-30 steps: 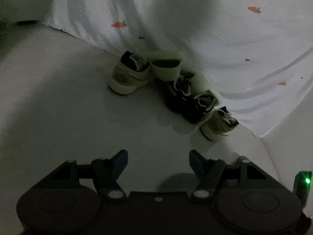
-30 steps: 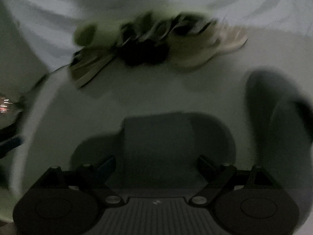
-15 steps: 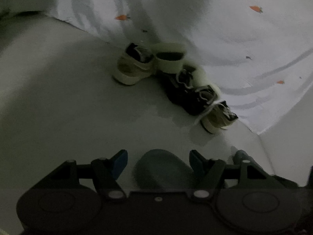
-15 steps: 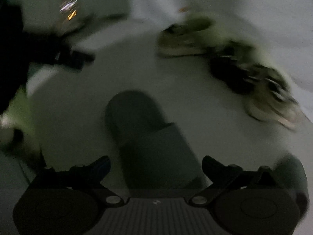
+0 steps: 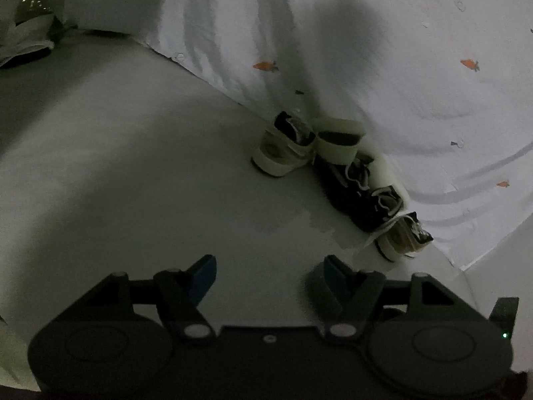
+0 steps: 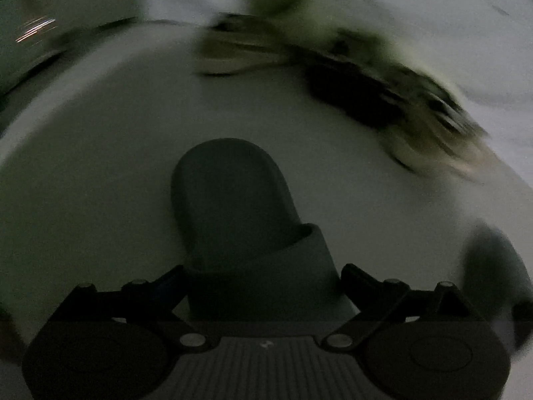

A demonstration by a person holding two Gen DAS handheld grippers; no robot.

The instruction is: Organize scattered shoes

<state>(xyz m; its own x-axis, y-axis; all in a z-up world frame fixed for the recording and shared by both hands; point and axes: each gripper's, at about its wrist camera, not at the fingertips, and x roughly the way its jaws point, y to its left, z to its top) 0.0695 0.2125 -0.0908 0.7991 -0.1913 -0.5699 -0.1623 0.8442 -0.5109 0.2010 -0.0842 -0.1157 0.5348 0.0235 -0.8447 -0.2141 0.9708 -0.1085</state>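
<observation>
dim light, right wrist view smeared at the top. the right gripper [image 6: 263, 276] is sitting over a grey slide slipper [image 6: 246, 220], its fingers straddling the heel end, one finger at each side of the slipper. the jaws are spread wide; whether the pads are actually touching the slipper's sides i cannot tell, so grasp or no grasp is staying unresolved. the slipper's long axis is running straight away from this gripper, toe pointing forward toward the row of shoes [image 6: 349, 76] against the bedsheet. a second dark slipper-like shape [image 6: 493, 266] is lying off to the right edge, blurred.

the left gripper [image 5: 268, 266] is hanging released over bare floor [image 5: 133, 166], nothing between its fingers. ahead of it the row is lying along the sheet [image 5: 399, 66]: a cream sneaker [image 5: 283, 153], black lace-ups [image 5: 363, 193], a cream low-top [image 5: 403, 236] at the near end.

judgement: the right hand is clearly the nearer one for the slipper; the coming move is turning on carrying it forward along its own axis, into line beside the row.
</observation>
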